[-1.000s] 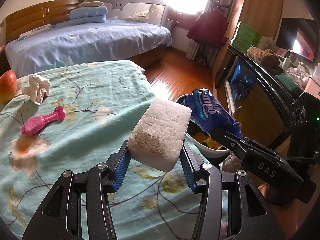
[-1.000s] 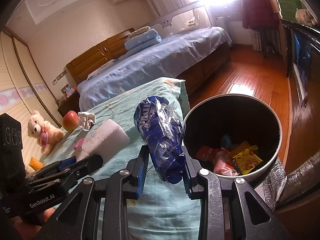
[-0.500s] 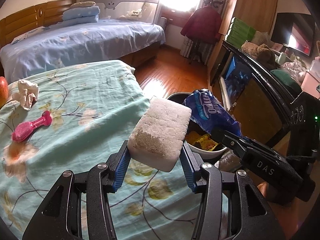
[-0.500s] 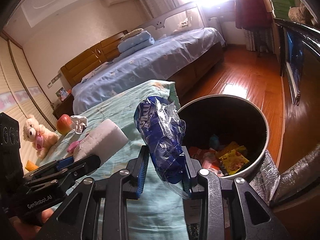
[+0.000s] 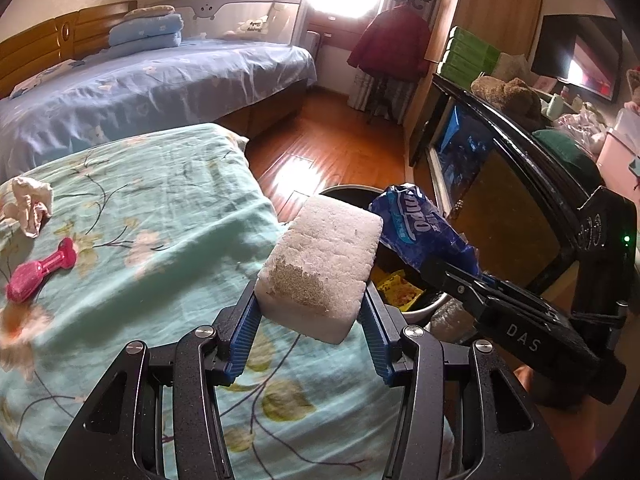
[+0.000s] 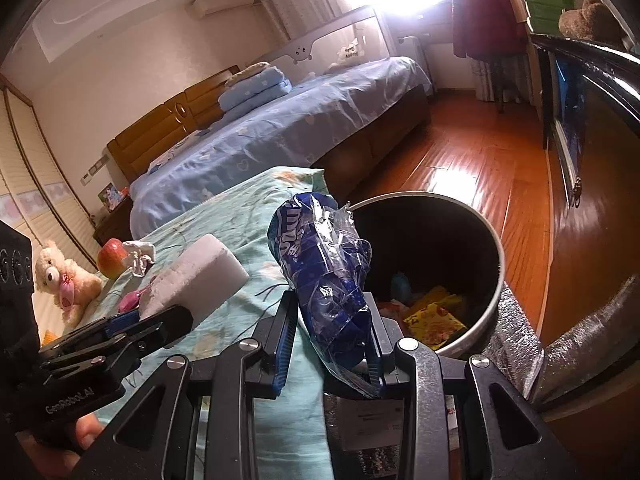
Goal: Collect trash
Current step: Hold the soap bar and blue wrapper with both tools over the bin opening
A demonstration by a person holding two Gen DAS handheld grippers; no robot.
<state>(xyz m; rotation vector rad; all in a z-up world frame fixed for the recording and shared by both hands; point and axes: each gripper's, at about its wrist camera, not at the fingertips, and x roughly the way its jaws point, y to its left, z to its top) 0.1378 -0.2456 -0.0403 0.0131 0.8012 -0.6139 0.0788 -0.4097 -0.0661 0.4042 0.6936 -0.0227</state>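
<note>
Reading "DAS" on right gripper [image 5: 448,276]

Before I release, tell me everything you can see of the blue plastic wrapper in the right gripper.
The crumpled blue plastic wrapper is thin, glossy film with white lettering and a clear, wrinkled section. It stands roughly upright, its lower part pinched between the blue pads of the right gripper; a clear tail hangs below them. It hovers beside the near rim of the round dark trash bin, not inside. Nothing else touches it.

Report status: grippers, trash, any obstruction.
Left gripper shut on foam block. Right gripper shut on blue wrapper. Bin open beside bed, path clear.
</note>
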